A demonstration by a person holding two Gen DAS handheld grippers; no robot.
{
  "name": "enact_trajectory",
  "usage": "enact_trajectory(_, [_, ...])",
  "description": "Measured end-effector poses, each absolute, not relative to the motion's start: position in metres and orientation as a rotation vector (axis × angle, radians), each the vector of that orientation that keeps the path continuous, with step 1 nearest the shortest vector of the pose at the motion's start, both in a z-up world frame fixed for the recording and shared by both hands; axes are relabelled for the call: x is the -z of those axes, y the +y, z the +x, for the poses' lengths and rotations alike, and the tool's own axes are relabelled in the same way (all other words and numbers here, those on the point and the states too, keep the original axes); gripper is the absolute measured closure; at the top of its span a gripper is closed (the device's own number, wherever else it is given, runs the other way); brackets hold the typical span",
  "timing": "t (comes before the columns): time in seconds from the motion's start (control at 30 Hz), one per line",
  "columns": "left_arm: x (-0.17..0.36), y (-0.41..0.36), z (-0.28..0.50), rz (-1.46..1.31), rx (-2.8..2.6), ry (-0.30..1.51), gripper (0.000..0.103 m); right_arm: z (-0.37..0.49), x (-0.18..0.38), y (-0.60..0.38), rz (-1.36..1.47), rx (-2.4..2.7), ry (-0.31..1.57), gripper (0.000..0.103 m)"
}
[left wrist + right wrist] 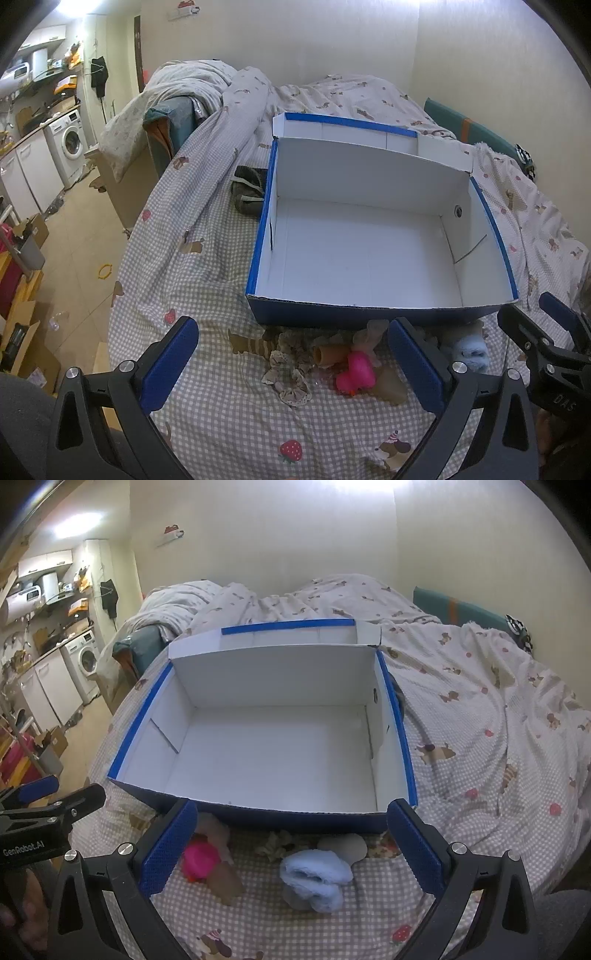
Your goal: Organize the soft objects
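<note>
Both claws gape above fluffy blue sock, possibly rolled.

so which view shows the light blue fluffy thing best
The right wrist view: the blue fluffy thing lies whole and unobstructed on the bedsheet in front of the box. In the left wrist view only part shows, behind a finger.

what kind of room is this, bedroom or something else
Most likely a small studio flat: the work happens on a bed with a rumpled duvet, while a washing machine and kitchen counter stand in the same room. An open blue box sits on the bed.
</note>
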State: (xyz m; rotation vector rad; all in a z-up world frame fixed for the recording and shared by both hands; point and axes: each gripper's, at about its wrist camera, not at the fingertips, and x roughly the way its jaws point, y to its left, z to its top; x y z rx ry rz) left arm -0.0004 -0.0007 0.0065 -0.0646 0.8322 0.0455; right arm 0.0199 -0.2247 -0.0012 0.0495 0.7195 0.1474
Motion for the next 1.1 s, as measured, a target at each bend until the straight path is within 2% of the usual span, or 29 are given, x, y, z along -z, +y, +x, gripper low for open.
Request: enact_trajectory(1.1, [-0.0042,-0.0004,-0.0022,-0.062,-0.046,0.822,0.001,0.0197,0.0013,-0.223,0.043,-0.142,0.717,0.0])
